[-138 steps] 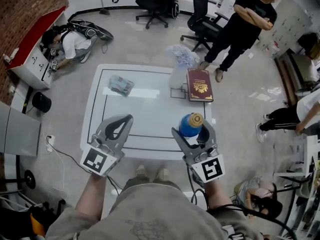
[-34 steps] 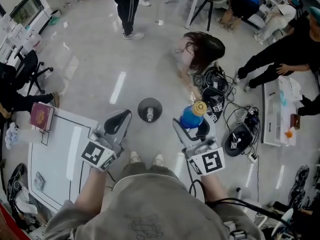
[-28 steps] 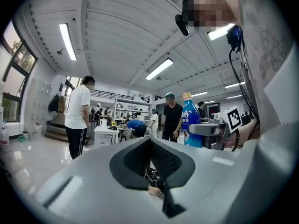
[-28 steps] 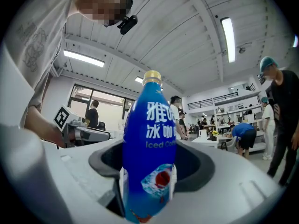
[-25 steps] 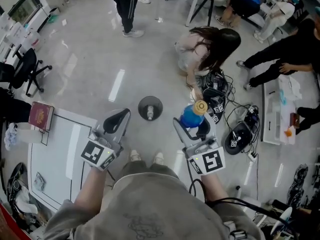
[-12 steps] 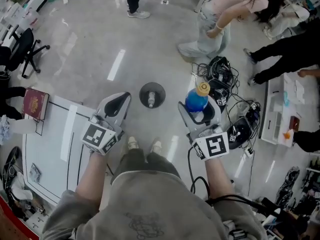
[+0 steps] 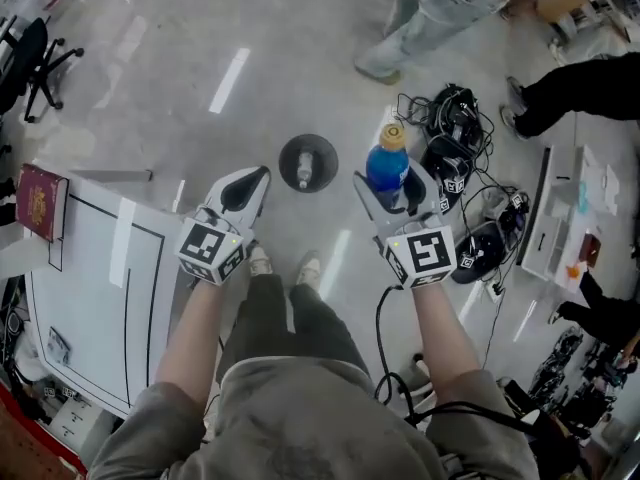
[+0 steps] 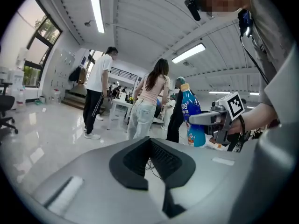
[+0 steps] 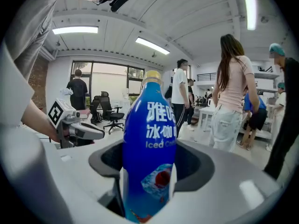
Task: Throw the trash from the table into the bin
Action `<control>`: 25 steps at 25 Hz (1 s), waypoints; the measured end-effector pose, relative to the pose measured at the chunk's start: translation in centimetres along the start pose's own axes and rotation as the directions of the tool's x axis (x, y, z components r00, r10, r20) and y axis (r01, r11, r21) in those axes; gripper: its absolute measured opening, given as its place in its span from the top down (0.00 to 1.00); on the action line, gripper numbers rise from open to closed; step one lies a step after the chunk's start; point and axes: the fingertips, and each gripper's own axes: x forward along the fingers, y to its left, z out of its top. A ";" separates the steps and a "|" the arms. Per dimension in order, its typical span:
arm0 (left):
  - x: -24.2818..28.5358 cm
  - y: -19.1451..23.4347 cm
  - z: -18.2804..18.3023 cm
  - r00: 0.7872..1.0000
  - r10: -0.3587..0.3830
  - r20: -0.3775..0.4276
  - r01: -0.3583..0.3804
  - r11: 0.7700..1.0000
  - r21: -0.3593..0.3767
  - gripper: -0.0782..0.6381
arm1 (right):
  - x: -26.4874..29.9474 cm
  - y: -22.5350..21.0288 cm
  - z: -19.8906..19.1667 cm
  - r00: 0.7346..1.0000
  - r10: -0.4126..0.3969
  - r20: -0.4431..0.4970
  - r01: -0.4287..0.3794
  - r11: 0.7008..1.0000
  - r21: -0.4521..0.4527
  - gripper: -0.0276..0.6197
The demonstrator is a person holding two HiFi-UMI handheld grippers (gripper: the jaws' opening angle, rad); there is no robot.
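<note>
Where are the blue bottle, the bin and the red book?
blue bottle [image 7: 386, 171]: head view, its blue body.
bin [image 7: 285, 160]: head view, dark rim.
red book [image 7: 38, 200]: head view, cover.

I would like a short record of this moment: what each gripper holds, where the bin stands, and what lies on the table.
Right gripper: shut on a blue plastic bottle with a yellow cap, upright
Left gripper: shut, nothing between its jaws
Bin: small dark round bin on the floor, beyond and between both grippers
Table: white table at the person's left; a dark red book lies on it
</note>
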 end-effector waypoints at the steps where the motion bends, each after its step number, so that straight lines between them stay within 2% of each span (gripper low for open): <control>1: 0.7 0.8 -1.4 1.000 -0.001 -0.016 0.001 1.000 -0.011 0.89 | 1.2 -0.1 -1.1 1.000 0.009 -0.016 -0.009 1.000 -0.001 0.50; 7: 4.2 5.4 -10.4 0.995 0.005 -0.097 -0.014 0.996 -0.088 0.89 | 8.0 0.5 -9.4 0.990 0.059 -0.130 -0.060 0.998 0.001 0.50; 13: 7.1 8.1 -20.5 0.986 -0.004 -0.166 -0.022 0.988 -0.156 0.89 | 13.6 0.7 -19.7 0.970 0.092 -0.226 -0.084 0.996 0.043 0.50; 19: 7.9 9.7 -29.6 0.974 -0.012 -0.228 -0.035 0.978 -0.203 0.89 | 17.6 2.5 -29.3 0.941 0.130 -0.314 -0.123 0.992 0.042 0.50; 25: 8.4 11.5 -36.5 0.965 -0.006 -0.262 -0.060 0.968 -0.242 0.89 | 21.0 3.5 -38.4 0.908 0.140 -0.394 -0.123 0.990 0.066 0.50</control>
